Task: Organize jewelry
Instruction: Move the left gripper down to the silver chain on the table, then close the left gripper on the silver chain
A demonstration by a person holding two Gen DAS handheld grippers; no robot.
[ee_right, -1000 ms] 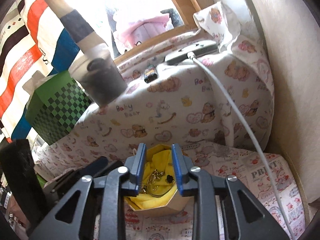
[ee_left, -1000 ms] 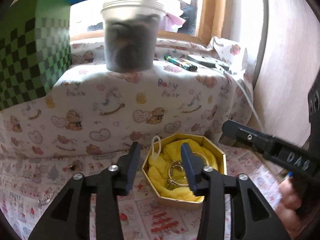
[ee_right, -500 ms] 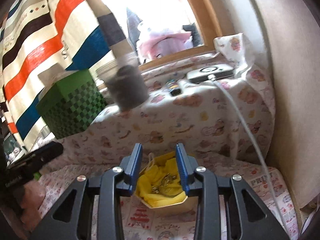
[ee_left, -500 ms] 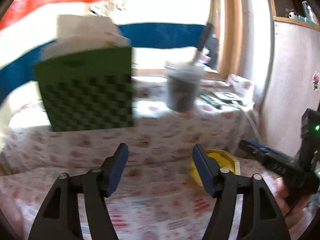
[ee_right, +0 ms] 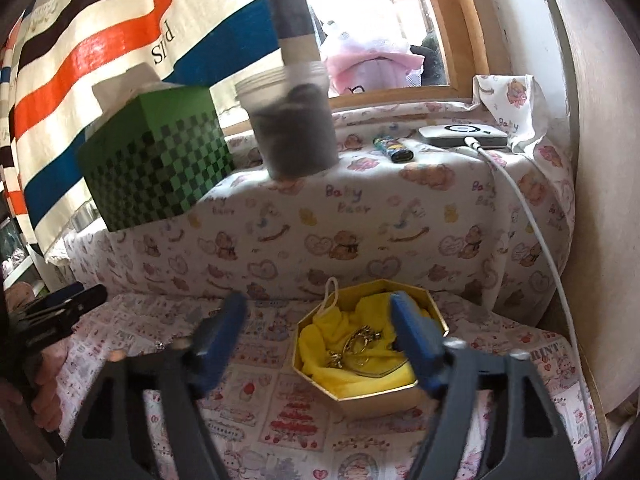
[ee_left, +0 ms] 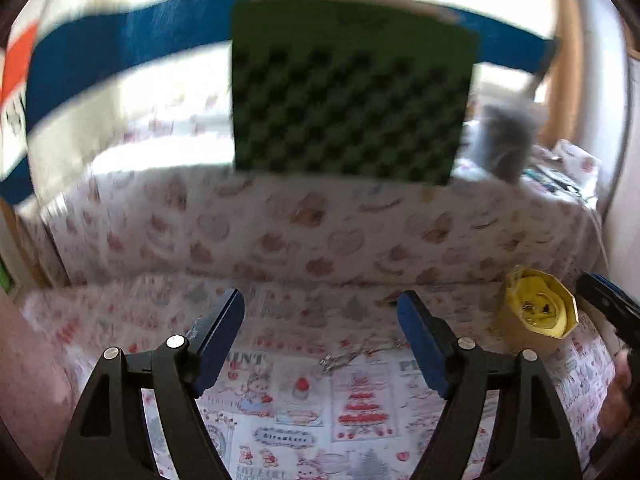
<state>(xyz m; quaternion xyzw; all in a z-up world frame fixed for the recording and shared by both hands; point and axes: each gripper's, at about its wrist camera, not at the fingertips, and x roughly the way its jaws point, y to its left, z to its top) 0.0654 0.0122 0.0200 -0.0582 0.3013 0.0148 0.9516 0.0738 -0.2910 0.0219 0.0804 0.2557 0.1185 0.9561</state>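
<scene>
A gold octagonal box [ee_right: 372,400] lined with yellow cloth holds gold jewelry [ee_right: 356,346]. It also shows at the right of the left wrist view [ee_left: 536,312]. My right gripper [ee_right: 320,338] is open and empty, just in front of and left of the box. My left gripper [ee_left: 322,332] is open and empty above the printed cloth, over a thin silver chain [ee_left: 352,356] lying on it. The left gripper also shows at the left edge of the right wrist view [ee_right: 60,308].
A raised ledge covered in bear-print cloth [ee_right: 360,216] runs behind. On it stand a green checkered box [ee_right: 156,168], a plastic tub of dark contents [ee_right: 292,128], a lighter [ee_right: 394,148] and a white device with a cable [ee_right: 464,134]. A wall [ee_right: 600,200] is at right.
My left gripper has swung left, away from the box, and opened wider over the chain. My right gripper has pulled back from the box and opened wide.
</scene>
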